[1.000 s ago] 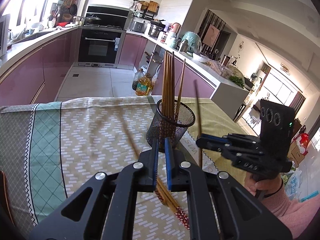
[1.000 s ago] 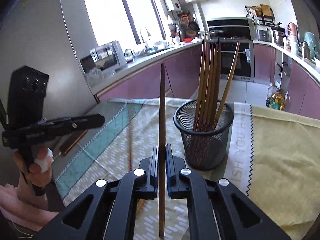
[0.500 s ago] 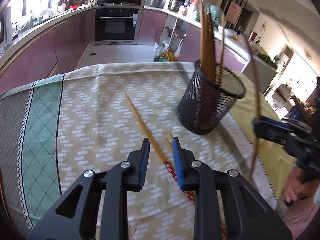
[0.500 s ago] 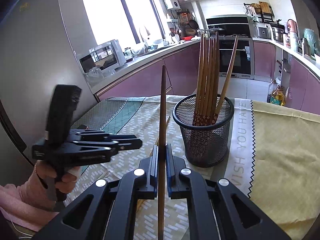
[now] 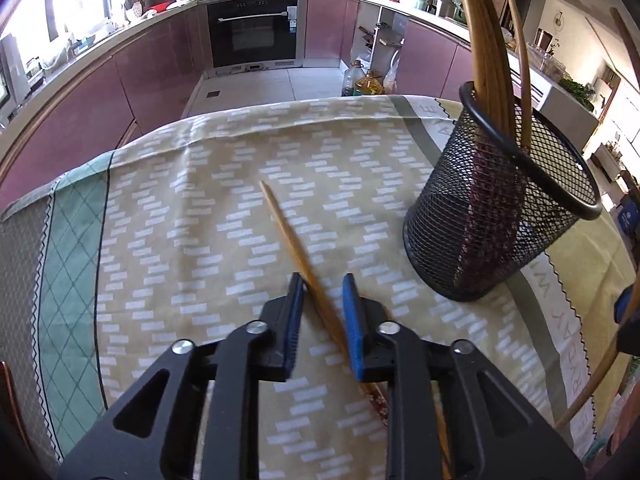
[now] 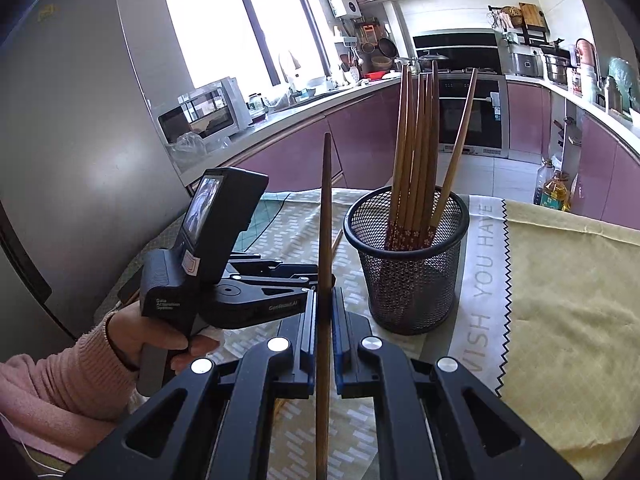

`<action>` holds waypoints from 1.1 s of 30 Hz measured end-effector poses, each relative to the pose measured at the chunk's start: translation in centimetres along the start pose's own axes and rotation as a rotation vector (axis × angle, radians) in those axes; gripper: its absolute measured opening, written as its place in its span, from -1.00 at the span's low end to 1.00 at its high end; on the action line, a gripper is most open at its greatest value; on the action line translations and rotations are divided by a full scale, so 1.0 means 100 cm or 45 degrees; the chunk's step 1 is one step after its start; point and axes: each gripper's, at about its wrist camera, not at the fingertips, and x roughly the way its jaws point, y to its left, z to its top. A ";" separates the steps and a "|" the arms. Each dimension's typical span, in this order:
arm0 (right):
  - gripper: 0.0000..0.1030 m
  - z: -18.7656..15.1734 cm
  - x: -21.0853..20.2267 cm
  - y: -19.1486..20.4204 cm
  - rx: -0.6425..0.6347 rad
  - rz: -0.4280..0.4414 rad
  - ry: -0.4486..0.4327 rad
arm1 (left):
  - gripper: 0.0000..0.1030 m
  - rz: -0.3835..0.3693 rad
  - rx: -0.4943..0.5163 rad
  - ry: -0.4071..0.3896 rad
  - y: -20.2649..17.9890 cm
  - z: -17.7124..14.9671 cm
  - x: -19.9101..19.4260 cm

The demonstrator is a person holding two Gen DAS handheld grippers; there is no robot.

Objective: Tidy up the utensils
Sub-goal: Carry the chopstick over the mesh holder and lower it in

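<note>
Left wrist view: the left tool has dropped from a raised pose a second ago to just above the patterned cloth of the table, its blue pads straddling a loose chopstick that lies on the cloth beside the mesh holder; the jaws, shut a second ago, spread and have just been narrowing again; the stick now sits between them, close against the left pad with a gap at the right one, so it does not look gripped yet; a second stick's patterned end shows under the tool, and the standing chopsticks rise out of the holder at the upper right. Right wrist view: the right tool is unchanged from the earlier frames, clamped tight on an upright held chopstick in front of the mesh holder, which stands upright on the cloth with the standing chopsticks inside; the person's hand, in a pink sleeve, has brought the left tool low over the table at the left. The sorting looks well along: most sticks are housed, one is in hand, and the next pickup appears to be under way.
</note>
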 end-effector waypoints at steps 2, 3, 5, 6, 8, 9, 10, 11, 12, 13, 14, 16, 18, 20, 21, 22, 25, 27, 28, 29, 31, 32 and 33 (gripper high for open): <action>-0.89 0.000 0.000 0.000 -0.001 -0.001 0.001 | -0.77 -0.003 -0.013 -0.006 0.000 -0.001 -0.001; -0.89 0.000 0.000 0.000 0.001 0.000 0.000 | -0.79 -0.004 -0.020 -0.007 0.000 -0.001 -0.002; -0.89 0.001 -0.001 0.000 0.003 -0.001 -0.003 | -0.85 -0.011 -0.036 -0.010 0.002 -0.002 -0.004; -0.89 0.001 -0.002 0.000 0.002 -0.002 -0.006 | -0.85 -0.013 -0.045 -0.017 0.002 -0.004 -0.008; -0.89 0.002 -0.004 -0.001 0.003 -0.004 -0.014 | -0.85 -0.022 -0.052 -0.043 0.004 -0.006 -0.018; -0.89 0.003 -0.006 -0.001 0.003 -0.007 -0.021 | -0.85 -0.032 -0.053 -0.055 0.005 -0.007 -0.023; -0.89 0.004 -0.007 -0.001 0.003 -0.009 -0.028 | -0.85 -0.051 -0.054 -0.067 0.006 -0.007 -0.029; -0.89 0.005 -0.010 -0.002 0.004 -0.011 -0.038 | -0.85 -0.089 -0.059 -0.080 0.008 -0.007 -0.038; -0.89 0.006 -0.013 -0.002 0.004 -0.014 -0.049 | -0.85 -0.122 -0.066 -0.093 0.009 -0.008 -0.046; -0.89 0.008 -0.015 -0.003 0.004 -0.017 -0.060 | -0.85 -0.158 -0.067 -0.115 0.011 -0.008 -0.056; -0.89 0.009 -0.019 -0.003 0.004 -0.019 -0.075 | -0.85 -0.184 -0.067 -0.134 0.012 -0.007 -0.065; -0.89 0.012 -0.025 -0.005 0.011 -0.018 -0.098 | -0.85 -0.255 -0.063 -0.188 0.010 -0.002 -0.086; -0.89 0.016 -0.031 -0.007 0.015 -0.020 -0.124 | -0.85 -0.315 -0.054 -0.246 0.012 -0.002 -0.109; -0.89 0.019 -0.036 -0.008 0.018 -0.015 -0.147 | -0.85 -0.358 -0.048 -0.291 0.013 0.000 -0.127; -0.89 0.021 -0.038 -0.008 0.018 -0.013 -0.156 | -0.85 -0.381 -0.047 -0.310 0.011 0.002 -0.134; -0.89 0.023 -0.040 -0.008 0.014 -0.013 -0.164 | -0.85 -0.398 -0.045 -0.332 0.010 0.003 -0.141; -0.89 0.028 -0.043 -0.007 0.008 -0.014 -0.185 | -0.85 -0.435 -0.039 -0.391 0.009 0.005 -0.161; -0.89 0.033 -0.045 -0.007 0.003 -0.014 -0.201 | -0.85 -0.439 -0.037 -0.428 0.007 0.008 -0.172; -0.89 0.036 -0.047 -0.008 0.000 -0.017 -0.210 | -0.85 -0.444 -0.040 -0.441 0.007 0.010 -0.175; -0.89 0.038 -0.048 -0.008 -0.001 -0.017 -0.217 | -0.85 -0.449 -0.043 -0.456 0.007 0.013 -0.178; -0.89 0.044 -0.051 -0.009 -0.002 -0.017 -0.238 | -0.85 -0.455 -0.053 -0.481 0.008 0.018 -0.185; -0.89 0.048 -0.053 -0.010 -0.005 -0.022 -0.249 | -0.85 -0.465 -0.055 -0.489 0.008 0.021 -0.188; -0.89 0.051 -0.055 -0.010 -0.009 -0.024 -0.261 | -0.85 -0.477 -0.058 -0.503 0.007 0.025 -0.191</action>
